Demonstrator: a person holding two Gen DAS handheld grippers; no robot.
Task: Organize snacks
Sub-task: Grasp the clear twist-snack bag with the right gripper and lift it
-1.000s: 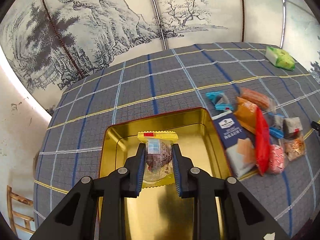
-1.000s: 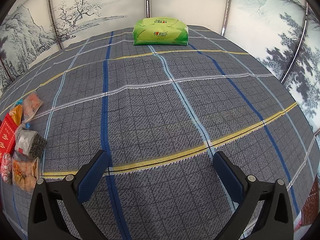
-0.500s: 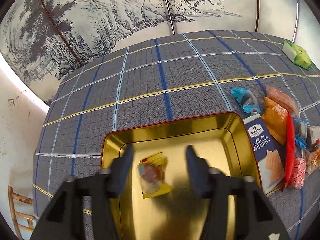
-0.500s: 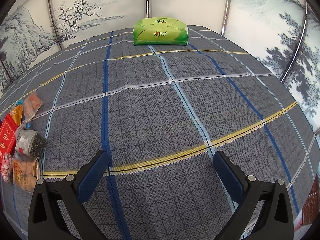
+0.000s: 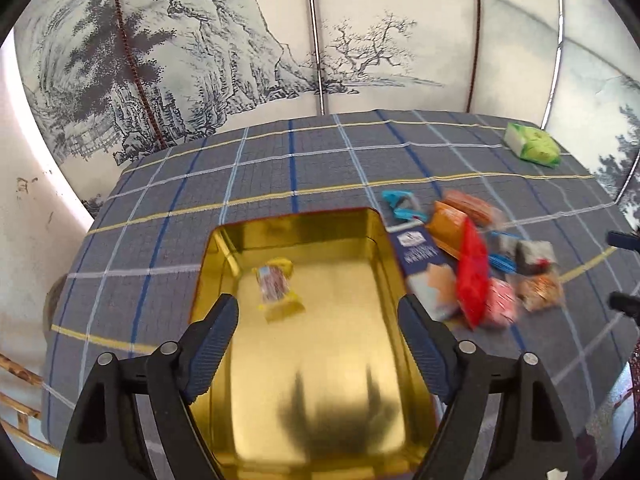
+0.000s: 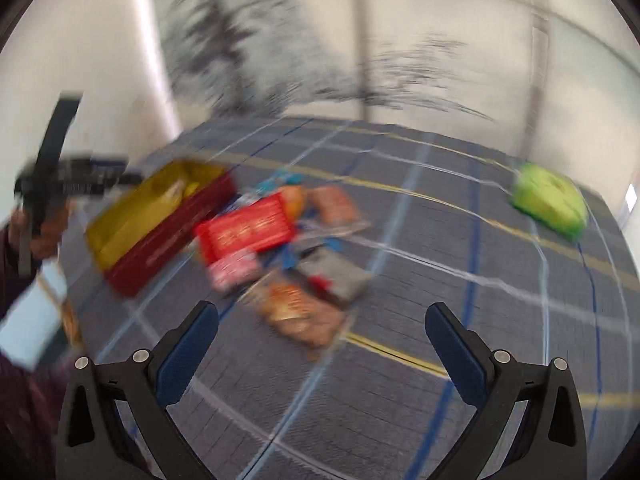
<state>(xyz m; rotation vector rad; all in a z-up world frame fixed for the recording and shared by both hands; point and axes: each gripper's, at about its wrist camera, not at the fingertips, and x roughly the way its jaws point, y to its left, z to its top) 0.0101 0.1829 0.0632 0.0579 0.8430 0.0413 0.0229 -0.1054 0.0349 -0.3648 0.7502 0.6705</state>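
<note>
A: Where is the small snack in the yellow and clear wrapper (image 5: pixel 276 289)?

B: It lies flat inside the shiny gold metal tin with red outer walls (image 5: pixel 362 224), in the far left part. Nothing is holding it.

A: What about the left gripper (image 5: pixel 318 318)?

B: It hangs over the near part of the tin. Its jaws are spread wide, with nothing between them.

A: And the other snacks?

B: They sit in a pile just right of the tin. A dark blue cracker packet (image 5: pixel 420 258) touches the tin's right wall. Beside it are a red packet (image 5: pixel 472 276), an orange packet (image 5: pixel 450 228), a pink one (image 5: pixel 500 304) and a blue-ended candy (image 5: pixel 398 204).

A: And the right gripper (image 6: pixel 322 326)?

B: It hangs above the grey checked tablecloth (image 6: pixel 420 264), on the near side of the pile. Its jaws are wide apart and hold nothing. That view is blurry.

A: Anything far away?

B: A green tissue pack (image 5: pixel 530 146) lies at the far right, well apart from the pile.
</note>
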